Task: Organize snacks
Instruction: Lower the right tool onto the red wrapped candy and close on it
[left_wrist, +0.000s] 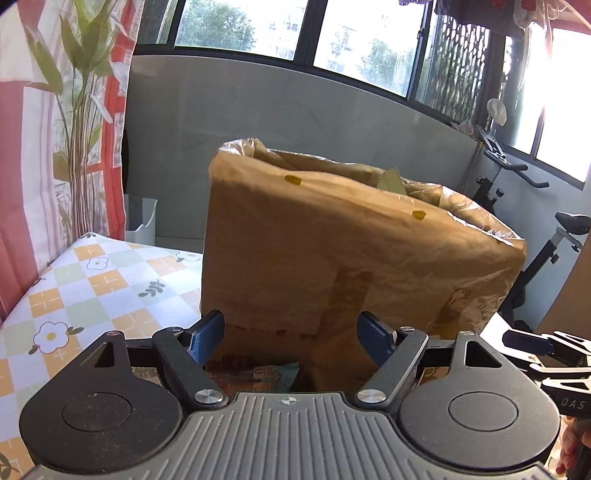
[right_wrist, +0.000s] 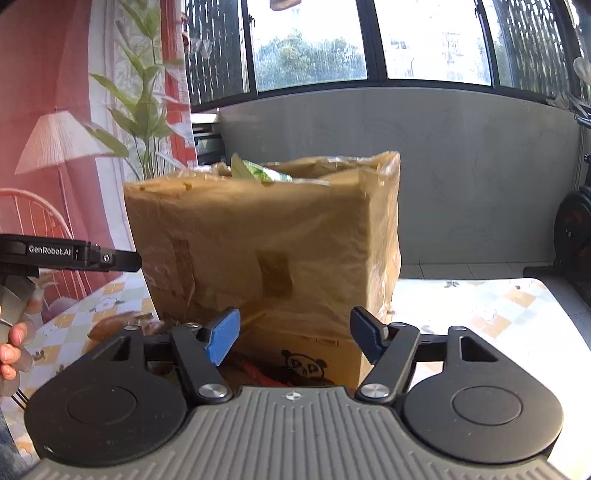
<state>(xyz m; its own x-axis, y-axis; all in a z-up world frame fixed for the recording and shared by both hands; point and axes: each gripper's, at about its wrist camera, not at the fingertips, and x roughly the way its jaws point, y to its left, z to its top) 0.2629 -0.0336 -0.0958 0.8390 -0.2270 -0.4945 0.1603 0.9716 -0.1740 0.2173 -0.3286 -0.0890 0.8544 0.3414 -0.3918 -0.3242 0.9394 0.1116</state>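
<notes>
A tall brown cardboard box lined with a clear plastic bag stands on the checkered tablecloth; it also shows in the right wrist view. A green snack packet pokes out of its top. My left gripper is open and empty, close in front of the box's lower side. My right gripper is open and empty, close to the box near a panda print. Snack packets lie low by the box, mostly hidden behind the left gripper. The left gripper's side shows in the right wrist view.
The table has a floral checkered cloth. A patterned curtain hangs at the left. An exercise bike stands at the right by the windows. A white bin sits behind the table. The right gripper's tip shows at the left wrist view's edge.
</notes>
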